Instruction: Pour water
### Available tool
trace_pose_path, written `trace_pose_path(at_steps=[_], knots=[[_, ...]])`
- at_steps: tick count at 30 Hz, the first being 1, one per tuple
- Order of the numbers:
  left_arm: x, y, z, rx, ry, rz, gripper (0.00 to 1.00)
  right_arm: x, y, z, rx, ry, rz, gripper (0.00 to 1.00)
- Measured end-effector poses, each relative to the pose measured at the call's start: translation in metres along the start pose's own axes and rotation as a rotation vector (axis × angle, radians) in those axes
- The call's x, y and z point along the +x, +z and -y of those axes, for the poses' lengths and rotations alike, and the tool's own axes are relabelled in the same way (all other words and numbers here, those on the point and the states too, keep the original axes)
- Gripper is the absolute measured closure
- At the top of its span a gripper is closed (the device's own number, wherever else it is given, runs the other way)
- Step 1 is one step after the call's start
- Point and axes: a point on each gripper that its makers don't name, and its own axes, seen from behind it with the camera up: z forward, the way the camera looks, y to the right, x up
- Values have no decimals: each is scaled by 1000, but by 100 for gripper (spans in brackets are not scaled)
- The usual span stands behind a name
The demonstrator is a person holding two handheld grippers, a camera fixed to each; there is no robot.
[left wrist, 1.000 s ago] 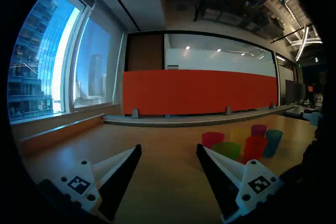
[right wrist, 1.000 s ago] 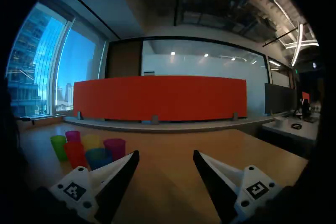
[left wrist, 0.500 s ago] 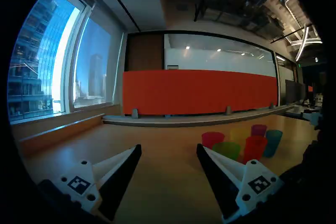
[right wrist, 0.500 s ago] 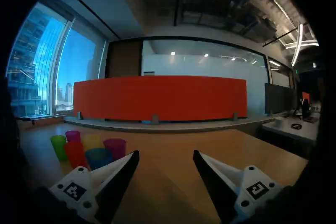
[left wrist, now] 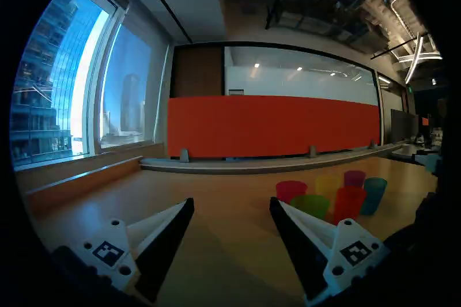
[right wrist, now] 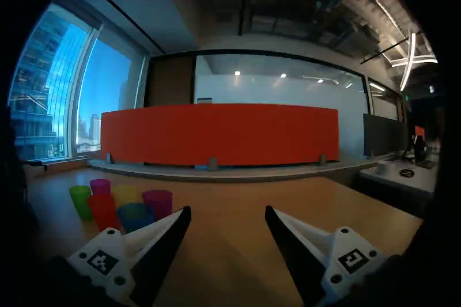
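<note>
While daylight comes in through tall windows (left wrist: 52, 99) on one side, a broad wooden surface (left wrist: 230, 249) runs back to a low grey rail (left wrist: 248, 164) that carries an orange partition (left wrist: 271, 125), with a glass wall and an open ceiling of pipes above it. Six translucent cups (left wrist: 348, 200), pink, green, yellow, purple, red and teal, stand upright in a tight cluster on the surface. In the left gripper view they sit just beyond the right finger of the left hand-held gripper (left wrist: 231, 200). In the right gripper view they sit beyond the left finger of the right hand-held gripper (right wrist: 227, 209). Whether any cup holds water cannot be told. Both hand-held grippers are spread wide with nothing between their fingers, above bare wood. Straight ahead of each, the wood lies open as far as the rail. In the right gripper view the surface ends at an edge on the right, beyond which stands a second desk (right wrist: 403, 177).
</note>
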Motion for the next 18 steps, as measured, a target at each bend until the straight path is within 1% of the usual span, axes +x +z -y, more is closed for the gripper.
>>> trace_pose_path(at_steps=[6,9,14,18], knots=[[-2,1,-2,-9,5,16,3,-2,2,-5,-18,0,18,1],[1,2,-4,-14,5,24,2,4,2,-6,-20,1,33,1],[17,5,-7,-30,-14,31,2,27,0,-2,-1,-4,35,1],[39,7,-8,-48,-20,34,2,46,0,0,13,-17,50,1]])
